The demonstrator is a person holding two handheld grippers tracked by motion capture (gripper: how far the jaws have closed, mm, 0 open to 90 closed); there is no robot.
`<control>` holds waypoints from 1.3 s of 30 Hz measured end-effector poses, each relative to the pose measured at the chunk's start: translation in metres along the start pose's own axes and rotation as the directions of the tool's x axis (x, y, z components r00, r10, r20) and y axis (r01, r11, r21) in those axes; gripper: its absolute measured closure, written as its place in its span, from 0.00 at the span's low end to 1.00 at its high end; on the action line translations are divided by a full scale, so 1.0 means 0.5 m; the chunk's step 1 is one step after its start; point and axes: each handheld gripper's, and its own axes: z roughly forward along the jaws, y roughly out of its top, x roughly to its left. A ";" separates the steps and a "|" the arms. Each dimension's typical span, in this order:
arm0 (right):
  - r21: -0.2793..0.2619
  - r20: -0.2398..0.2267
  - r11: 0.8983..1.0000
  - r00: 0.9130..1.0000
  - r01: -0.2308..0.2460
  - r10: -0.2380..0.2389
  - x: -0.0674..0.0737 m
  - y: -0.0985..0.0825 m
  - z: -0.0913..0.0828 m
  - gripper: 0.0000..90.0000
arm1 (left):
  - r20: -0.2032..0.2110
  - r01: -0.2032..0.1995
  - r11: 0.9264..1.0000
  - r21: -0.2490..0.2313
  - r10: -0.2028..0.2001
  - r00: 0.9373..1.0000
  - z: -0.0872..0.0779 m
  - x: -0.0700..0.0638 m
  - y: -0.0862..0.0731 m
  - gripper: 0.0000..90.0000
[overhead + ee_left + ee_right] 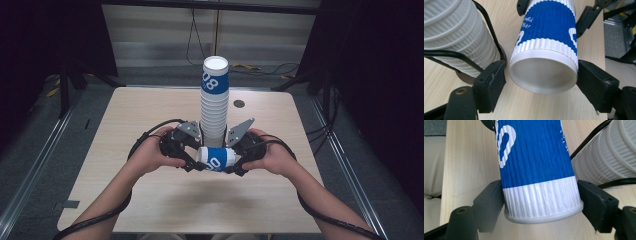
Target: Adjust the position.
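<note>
Both hands reach in low, just in front of the stack [215,100]. The left gripper [194,164] and right gripper [235,167] each squeeze one end of the cup [216,159], which lies sideways.

A: My jaw pads [491,80] are looking like matt black rubber, a bit rough at the edges.

B: And the cup [546,50]?

A: Ribbed paper, blue and white, matt. It's lying over a smooth, pale wood-grain table [150,195].
</note>
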 end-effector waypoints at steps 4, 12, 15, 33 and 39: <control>0.014 0.001 1.000 1.000 0.012 -0.012 -0.002 0.002 0.000 0.26 | -0.018 -0.035 0.999 0.037 0.036 0.999 0.002 -0.005 0.008 0.27; 0.025 -0.006 1.000 1.000 0.012 -0.011 -0.001 0.002 0.007 0.25 | -0.034 -0.096 0.986 0.138 0.102 0.994 0.008 -0.015 0.029 0.27; 0.027 -0.009 0.999 1.000 0.017 -0.017 -0.002 0.003 0.010 0.25 | -0.023 -0.099 0.982 0.159 0.104 0.994 0.012 -0.020 0.035 0.27; 0.004 -0.047 1.000 0.998 0.029 -0.029 0.005 0.009 0.017 0.25 | 0.014 -0.170 0.946 0.275 0.173 0.985 0.033 -0.023 0.050 0.31; -0.002 -0.043 0.999 0.998 0.037 -0.037 0.006 0.010 0.017 0.24 | 0.014 -0.161 0.948 0.275 0.163 0.987 0.034 -0.024 0.047 0.32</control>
